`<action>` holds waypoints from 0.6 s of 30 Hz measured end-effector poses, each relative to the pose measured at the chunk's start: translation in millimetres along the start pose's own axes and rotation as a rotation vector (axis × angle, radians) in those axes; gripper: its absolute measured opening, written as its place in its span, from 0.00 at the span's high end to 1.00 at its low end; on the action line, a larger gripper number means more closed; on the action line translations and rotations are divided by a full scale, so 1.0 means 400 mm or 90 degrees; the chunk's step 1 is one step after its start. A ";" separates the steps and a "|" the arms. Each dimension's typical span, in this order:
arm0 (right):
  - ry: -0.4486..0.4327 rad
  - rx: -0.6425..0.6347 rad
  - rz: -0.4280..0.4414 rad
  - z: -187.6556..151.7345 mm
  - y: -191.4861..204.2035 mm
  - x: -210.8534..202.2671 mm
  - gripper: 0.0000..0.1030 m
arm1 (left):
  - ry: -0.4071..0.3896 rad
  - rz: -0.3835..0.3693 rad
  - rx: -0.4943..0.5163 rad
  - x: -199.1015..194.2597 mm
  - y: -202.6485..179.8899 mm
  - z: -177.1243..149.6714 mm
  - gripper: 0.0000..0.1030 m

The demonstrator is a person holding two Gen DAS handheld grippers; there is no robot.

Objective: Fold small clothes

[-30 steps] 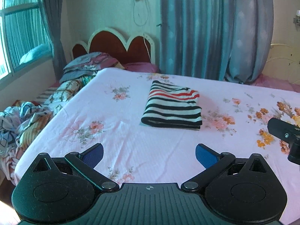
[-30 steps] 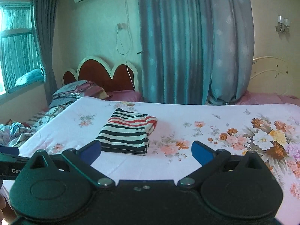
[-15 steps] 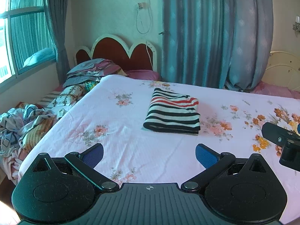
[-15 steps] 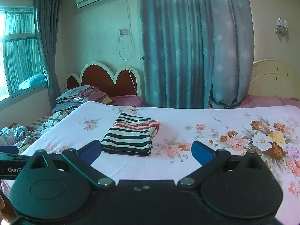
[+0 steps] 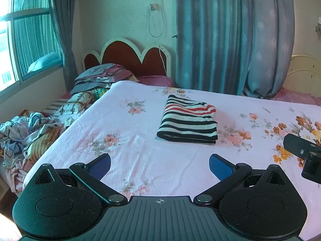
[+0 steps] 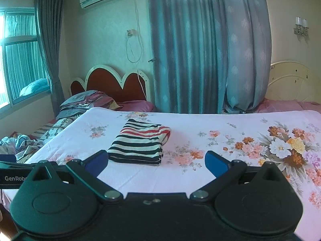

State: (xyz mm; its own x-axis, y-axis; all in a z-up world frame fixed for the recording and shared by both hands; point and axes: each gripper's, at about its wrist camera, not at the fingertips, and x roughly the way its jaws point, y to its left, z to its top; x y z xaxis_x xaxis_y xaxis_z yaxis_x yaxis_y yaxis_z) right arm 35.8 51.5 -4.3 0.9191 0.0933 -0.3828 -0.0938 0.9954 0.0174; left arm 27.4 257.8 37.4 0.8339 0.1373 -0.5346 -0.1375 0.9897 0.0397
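Observation:
A folded garment with black, white and red stripes [image 5: 188,119] lies flat on the pink floral bedsheet [image 5: 124,140]; it also shows in the right wrist view [image 6: 138,142]. My left gripper [image 5: 159,165] is open and empty, held back from the garment over the near part of the bed. My right gripper [image 6: 156,161] is open and empty, also back from the garment, to the right of the left one. Part of the right gripper's body [image 5: 303,152] shows at the right edge of the left wrist view.
A pile of crumpled clothes [image 5: 24,132] lies off the bed's left edge. Folded bedding and pillows [image 5: 96,80] sit at the red headboard [image 5: 130,58]. Blue curtains [image 5: 230,40] hang behind the bed. A window [image 5: 24,44] is on the left.
Both grippers have risen and tilted up a little, so the garment sits lower in each view. The garment has not moved. Both grippers stay open.

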 end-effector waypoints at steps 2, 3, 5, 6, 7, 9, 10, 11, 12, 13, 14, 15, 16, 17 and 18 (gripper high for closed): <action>0.001 0.000 0.001 0.000 0.000 0.000 0.01 | 0.000 -0.001 0.000 0.001 -0.002 0.000 0.00; 0.001 0.001 0.001 -0.001 0.000 0.000 0.01 | 0.001 -0.001 0.000 0.002 -0.003 0.000 0.00; 0.001 0.001 0.000 -0.001 0.000 0.000 0.01 | 0.000 0.000 0.001 0.000 -0.005 -0.001 0.00; 0.002 0.002 0.000 -0.001 -0.001 0.000 0.01 | -0.001 0.001 0.002 0.001 -0.005 -0.001 0.00; 0.003 0.003 0.001 -0.001 -0.003 0.001 0.01 | -0.001 0.001 0.003 0.001 -0.005 -0.001 0.00; 0.004 0.005 0.000 -0.001 -0.007 0.002 0.01 | -0.001 0.002 0.003 0.001 -0.009 -0.001 0.00; 0.005 0.006 0.000 0.000 -0.009 0.002 0.01 | 0.000 0.001 0.003 0.001 -0.009 -0.001 0.00; 0.005 0.005 0.001 0.000 -0.009 0.003 0.01 | 0.001 0.000 0.003 0.002 -0.011 0.000 0.00; 0.005 0.005 0.001 0.000 -0.009 0.003 0.01 | 0.002 0.000 0.002 0.003 -0.014 0.000 0.00; 0.005 0.004 0.002 0.001 -0.009 0.003 0.01 | 0.001 0.001 0.003 0.004 -0.014 0.001 0.00; 0.004 0.004 0.002 0.001 -0.010 0.003 0.01 | 0.002 0.000 0.003 0.004 -0.014 0.001 0.00; 0.004 0.003 0.002 0.000 -0.011 0.004 0.01 | 0.003 0.000 0.003 0.004 -0.017 0.002 0.00; 0.005 0.004 0.002 0.000 -0.011 0.004 0.01 | 0.003 0.000 0.003 0.006 -0.018 0.003 0.00; 0.005 0.004 0.002 0.000 -0.012 0.004 0.01 | 0.003 0.000 0.002 0.006 -0.018 0.003 0.00; 0.005 0.004 0.003 -0.001 -0.012 0.004 0.01 | 0.002 0.000 0.002 0.007 -0.018 0.004 0.00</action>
State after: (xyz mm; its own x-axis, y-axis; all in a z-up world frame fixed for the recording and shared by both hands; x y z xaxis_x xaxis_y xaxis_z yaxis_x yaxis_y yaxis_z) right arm 37.5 46.8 -5.2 0.9156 0.0974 -0.3900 -0.0954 0.9951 0.0246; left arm 31.4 251.0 36.9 0.8318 0.1376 -0.5378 -0.1358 0.9898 0.0432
